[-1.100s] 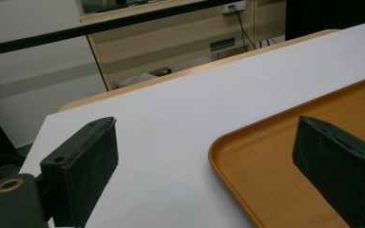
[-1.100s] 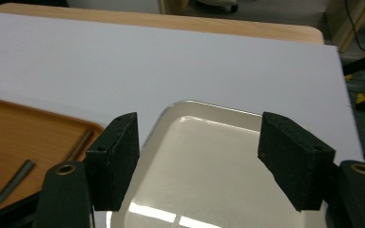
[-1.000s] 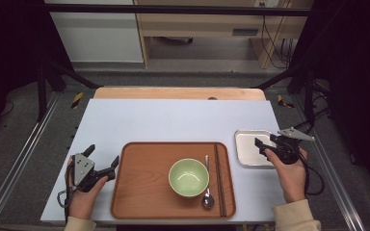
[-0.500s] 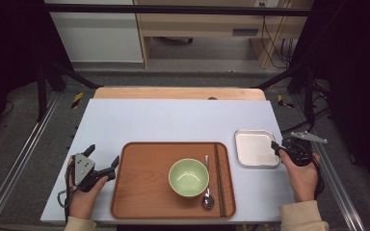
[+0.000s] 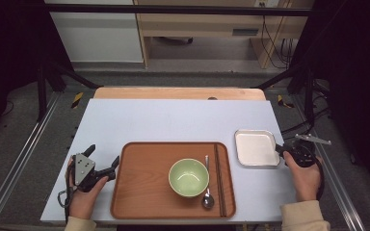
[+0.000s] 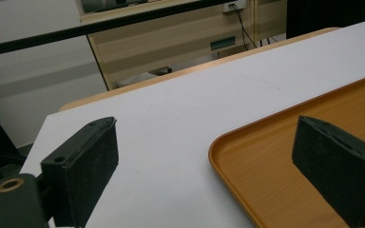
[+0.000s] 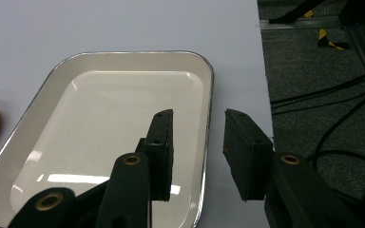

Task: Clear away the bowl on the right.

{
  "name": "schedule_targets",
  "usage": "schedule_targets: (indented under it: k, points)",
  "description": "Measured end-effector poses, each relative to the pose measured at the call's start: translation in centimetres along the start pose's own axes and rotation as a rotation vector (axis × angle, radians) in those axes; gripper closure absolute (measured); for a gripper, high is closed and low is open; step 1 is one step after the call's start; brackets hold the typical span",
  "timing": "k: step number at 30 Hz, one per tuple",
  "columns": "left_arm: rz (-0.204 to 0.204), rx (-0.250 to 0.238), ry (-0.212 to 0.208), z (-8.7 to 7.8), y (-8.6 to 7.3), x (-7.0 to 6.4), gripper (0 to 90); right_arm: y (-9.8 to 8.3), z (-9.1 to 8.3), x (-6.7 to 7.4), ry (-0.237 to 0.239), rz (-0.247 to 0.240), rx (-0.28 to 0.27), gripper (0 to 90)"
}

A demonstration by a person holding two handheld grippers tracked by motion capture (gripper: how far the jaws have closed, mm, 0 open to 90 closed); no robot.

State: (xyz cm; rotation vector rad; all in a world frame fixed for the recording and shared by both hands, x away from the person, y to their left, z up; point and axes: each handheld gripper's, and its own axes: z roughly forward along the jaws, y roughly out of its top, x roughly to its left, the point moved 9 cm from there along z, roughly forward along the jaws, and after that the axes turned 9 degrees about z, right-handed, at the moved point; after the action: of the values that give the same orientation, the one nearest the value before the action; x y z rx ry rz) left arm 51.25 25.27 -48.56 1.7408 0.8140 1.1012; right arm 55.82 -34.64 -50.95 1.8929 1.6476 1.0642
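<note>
A white rectangular dish point(image 5: 255, 147) lies on the table right of the wooden tray point(image 5: 144, 178). My right gripper point(image 5: 278, 151) points left at the dish's right rim. In the right gripper view the jaws straddle that rim: one pad hangs over the dish point(image 7: 100, 118), the other outside it. The right gripper point(image 7: 198, 116) has just been closing, but a gap remains and neither pad touches the rim. My left gripper point(image 5: 102, 157) rests open at the tray's left edge. In its own view the left gripper point(image 6: 204, 126) spans the wooden tray point(image 6: 266, 161) corner.
On the wooden tray stand a green bowl point(image 5: 188, 177), a metal spoon point(image 5: 207, 197) and dark chopsticks point(image 5: 219, 178) to the bowl's right. The table's right edge runs close beside the dish. Cables lie on the floor point(image 7: 323, 95) beyond that edge.
My right gripper has drawn back to the right, from over the dish to its right rim, and its jaws have narrowed. The left gripper has stayed put.
</note>
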Motion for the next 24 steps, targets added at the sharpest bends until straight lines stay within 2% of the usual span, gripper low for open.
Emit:
schedule_targets:
  k: [7, 13, 15, 16, 24]
  points:
    - [0.001, 0.0, 0.0, 0.03, -0.01, -0.03, 8.0, -0.22, 0.38, -0.26, 0.006, 0.009, 0.014, 66.8]
    - [0.001, 0.0, 0.0, 0.05, -0.01, -0.05, 8.0, -0.4, 0.54, -0.35, 0.009, 0.045, 0.029, 68.5]
    - [0.002, 0.0, 0.0, 0.05, -0.02, -0.06, 8.1, -0.46, 0.69, -0.64, 0.005, 0.031, 0.03, 68.9]
    - [0.002, 0.0, 0.0, 0.05, -0.01, -0.06, 8.1, -0.56, 0.7, -0.57, 0.006, 0.051, 0.037, 69.1]
    - [0.003, 0.003, 0.0, 0.07, -0.06, -0.07, 8.1, -0.71, 0.96, -0.65, 0.012, 0.057, 0.051, 71.5]
